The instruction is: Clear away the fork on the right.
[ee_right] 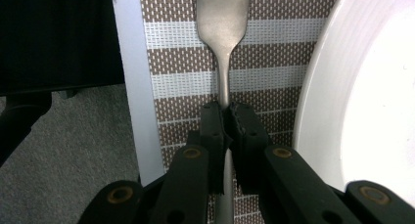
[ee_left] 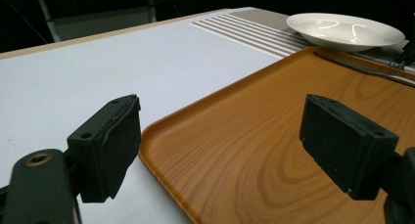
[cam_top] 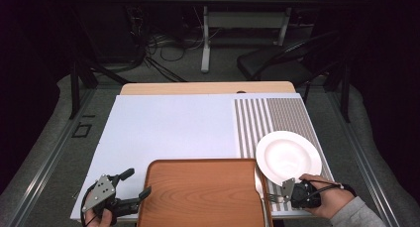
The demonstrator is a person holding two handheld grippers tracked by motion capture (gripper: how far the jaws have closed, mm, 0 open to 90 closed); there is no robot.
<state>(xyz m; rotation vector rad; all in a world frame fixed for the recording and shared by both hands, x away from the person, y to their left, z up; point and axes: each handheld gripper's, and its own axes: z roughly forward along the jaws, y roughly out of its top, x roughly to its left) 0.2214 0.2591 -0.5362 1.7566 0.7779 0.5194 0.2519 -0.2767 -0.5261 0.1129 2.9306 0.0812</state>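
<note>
My right gripper (cam_top: 281,195) is at the table's front right, and its jaws are shut on the handle of a metal fork (cam_top: 270,197). In the right gripper view the fork (ee_right: 222,23) lies flat on the striped placemat (ee_right: 181,62), tines pointing away from the right gripper (ee_right: 225,119). A white plate (cam_top: 288,156) sits right beside it on the mat. My left gripper (cam_top: 137,183) stands open at the near left corner of the wooden tray (cam_top: 203,192). In the left gripper view the left gripper (ee_left: 220,136) has one jaw over the white table and the other over the tray (ee_left: 264,150).
The brown-and-white striped placemat (cam_top: 272,118) covers the right side of the white tabletop (cam_top: 168,128). A slim utensil (ee_left: 362,68) lies along the tray's far edge near the plate (ee_left: 345,31). A chair (cam_top: 287,58) and desk legs stand beyond the table.
</note>
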